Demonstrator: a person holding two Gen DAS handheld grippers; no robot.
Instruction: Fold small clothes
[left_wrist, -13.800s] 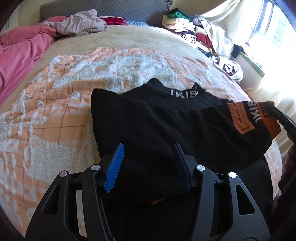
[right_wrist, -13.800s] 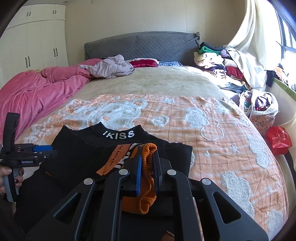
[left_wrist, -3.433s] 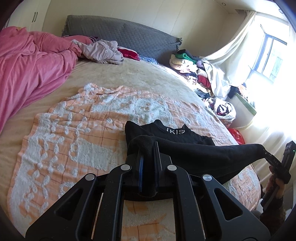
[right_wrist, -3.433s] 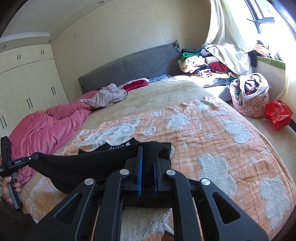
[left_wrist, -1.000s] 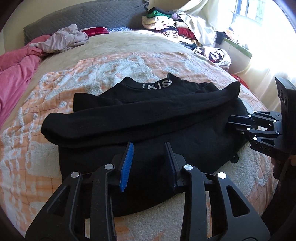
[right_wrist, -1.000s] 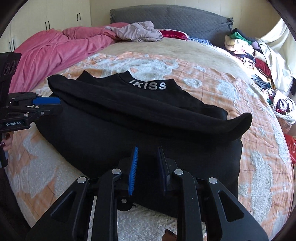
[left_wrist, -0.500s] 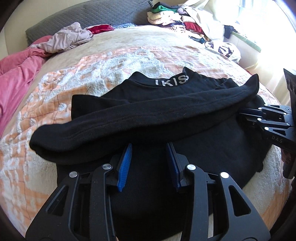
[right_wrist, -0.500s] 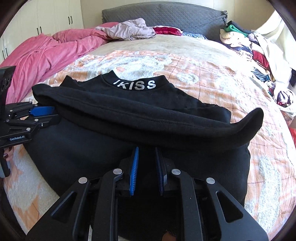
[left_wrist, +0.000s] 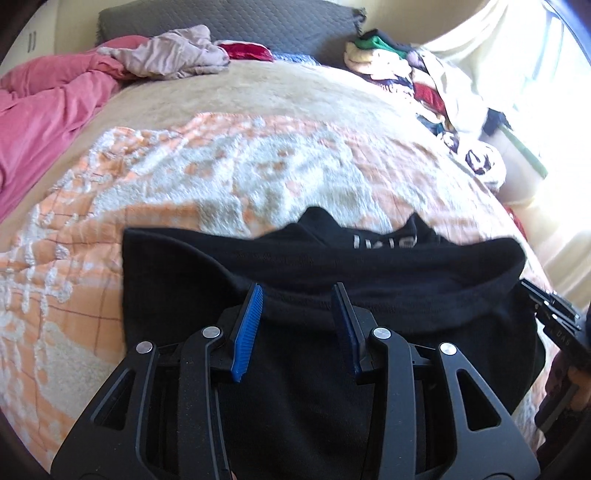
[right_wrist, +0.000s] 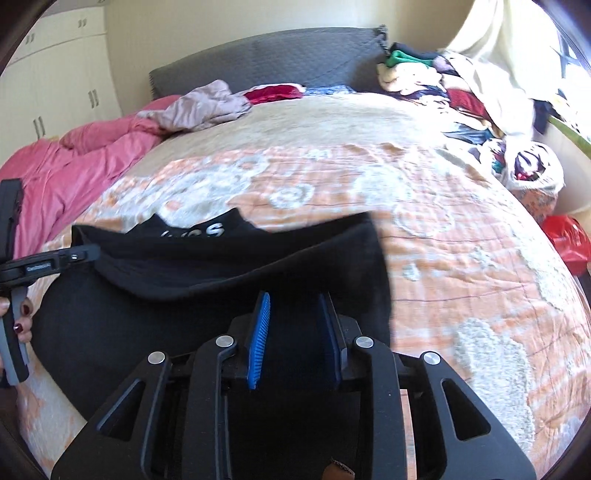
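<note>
A: R wrist view, what's up front?
B: Right gripper (right_wrist: 295, 325), blue pads apart w/ a clear gap, nothing pinched. Sits over the black sweater (right_wrist: 207, 295).
A: Sweater flat?
B: Mostly. Lies on the orange-white blanket (right_wrist: 461, 266), folded band across the top, collar w/ white letters peeking behind it.
A: Other side?
B: Left gripper (right_wrist: 88, 254) at the sweater's L edge, tip touching the fabric; can't tell if it's clamped.
</note>
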